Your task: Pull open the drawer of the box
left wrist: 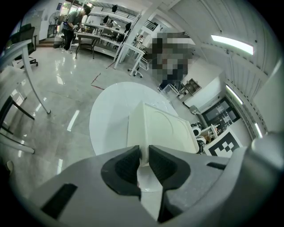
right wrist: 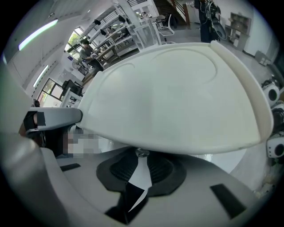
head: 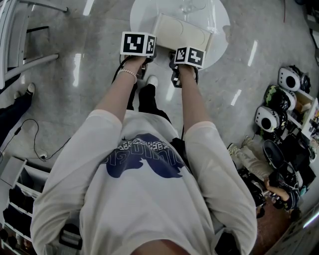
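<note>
A cream box (head: 182,31) with a domed lid stands on a round white table (head: 144,12). My left gripper (left wrist: 144,159) is shut on the box's near left corner edge (left wrist: 143,153), which shows as a cream strip between the dark pads. In the head view its marker cube (head: 137,44) sits at the box's left front. My right gripper (right wrist: 142,163) reaches under the overhanging lid (right wrist: 177,93), and its pads hold a small metal drawer knob (right wrist: 142,153). The drawer front itself is hidden by the lid.
Glossy grey floor surrounds the table. Shelves with helmets and bags (head: 279,104) stand at the right. Metal frame legs (head: 30,62) and a loose cable (head: 35,144) lie at the left. In the left gripper view a person (left wrist: 71,22) stands far off beside workbenches.
</note>
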`<state>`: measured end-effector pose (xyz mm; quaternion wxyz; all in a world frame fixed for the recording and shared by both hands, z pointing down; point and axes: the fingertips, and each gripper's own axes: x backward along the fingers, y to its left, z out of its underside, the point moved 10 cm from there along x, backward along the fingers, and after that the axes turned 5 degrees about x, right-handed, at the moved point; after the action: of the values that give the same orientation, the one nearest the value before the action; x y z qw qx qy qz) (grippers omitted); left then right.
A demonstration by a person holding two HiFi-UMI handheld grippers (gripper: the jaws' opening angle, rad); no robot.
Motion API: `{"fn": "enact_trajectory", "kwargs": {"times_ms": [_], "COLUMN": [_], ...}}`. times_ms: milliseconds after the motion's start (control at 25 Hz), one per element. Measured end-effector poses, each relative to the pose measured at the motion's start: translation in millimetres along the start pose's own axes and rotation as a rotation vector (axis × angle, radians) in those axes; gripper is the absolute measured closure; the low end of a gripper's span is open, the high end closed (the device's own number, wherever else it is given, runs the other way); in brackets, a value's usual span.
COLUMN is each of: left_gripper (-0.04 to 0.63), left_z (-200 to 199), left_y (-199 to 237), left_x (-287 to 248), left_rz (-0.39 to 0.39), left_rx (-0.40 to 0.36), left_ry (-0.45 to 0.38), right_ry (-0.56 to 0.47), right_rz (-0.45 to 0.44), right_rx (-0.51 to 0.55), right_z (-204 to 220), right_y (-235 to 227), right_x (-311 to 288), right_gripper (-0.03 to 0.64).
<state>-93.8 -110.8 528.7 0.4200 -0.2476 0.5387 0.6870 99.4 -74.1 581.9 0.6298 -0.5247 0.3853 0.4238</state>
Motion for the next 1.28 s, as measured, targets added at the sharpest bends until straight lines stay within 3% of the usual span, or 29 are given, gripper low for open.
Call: {"fn": "enact_trajectory", "kwargs": {"times_ms": [1280], "left_gripper": [0.526], "left_z": [-0.3], "left_y": [-1.1], "left_x": [-1.2], "left_rz": [-0.006], "left_rx": [-0.002], "left_ry": [0.006], "right_ry": [-0.008], "right_rz": [-0.03], "right_rx": [-0.012], "right_z": [12.0], "right_y": [0.6], "right_x": [1.2], "right_gripper": [0.565]}}
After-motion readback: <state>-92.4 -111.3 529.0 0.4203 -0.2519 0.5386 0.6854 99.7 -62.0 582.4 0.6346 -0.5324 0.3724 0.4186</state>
